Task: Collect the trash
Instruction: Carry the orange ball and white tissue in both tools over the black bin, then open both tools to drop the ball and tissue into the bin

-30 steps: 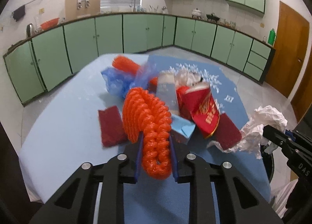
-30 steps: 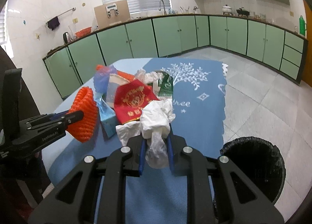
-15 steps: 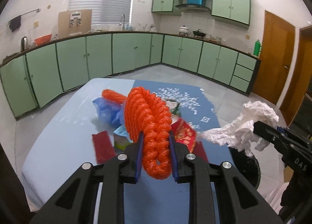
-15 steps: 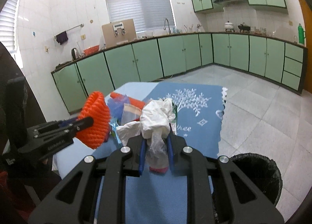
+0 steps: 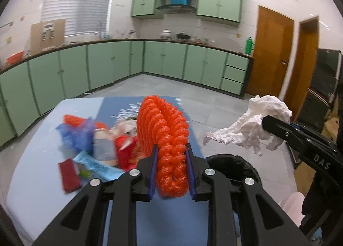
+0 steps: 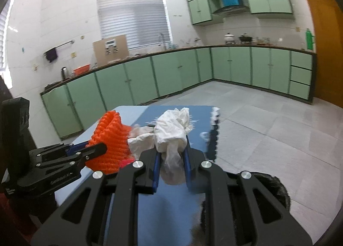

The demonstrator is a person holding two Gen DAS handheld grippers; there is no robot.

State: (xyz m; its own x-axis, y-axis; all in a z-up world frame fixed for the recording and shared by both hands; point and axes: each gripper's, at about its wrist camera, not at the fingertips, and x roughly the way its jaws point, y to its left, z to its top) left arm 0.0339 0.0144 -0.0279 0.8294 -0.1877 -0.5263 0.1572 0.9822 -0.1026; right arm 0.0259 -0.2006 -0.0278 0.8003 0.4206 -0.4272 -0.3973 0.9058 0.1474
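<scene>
Carrying two pieces of trash toward the bin looks like the step in hand, so start from the big things: the desk [image 5: 36, 156] with its blue cloth holds a leftover pile, and the black bin [image 5: 233, 164] sits on the floor just off the desk's right edge, partly hidden behind both tools. Left hand-held gripper [image 5: 171, 166] is clamped on the orange foam net [image 5: 163, 130], held up above the desk; right hand-held gripper [image 6: 171, 166] is clamped on the white crumpled tissue [image 6: 171, 132], up in the air near the bin side. Bin rim also shows low right in the right wrist view [image 6: 270, 184]. To do it well, I'd judge: bring each piece fully over the bin mouth before letting go, right one first since it looks closer, and keep the two tools apart. Tissue has a loose trailing flap, so lower it in before opening, or it may drift onto the rim. Net is springy and may bounce, so release low. Remaining on the desk: blue plastic bag [image 5: 75, 134], red packet [image 5: 124, 154], small dark red pad [image 5: 68, 174].
</scene>
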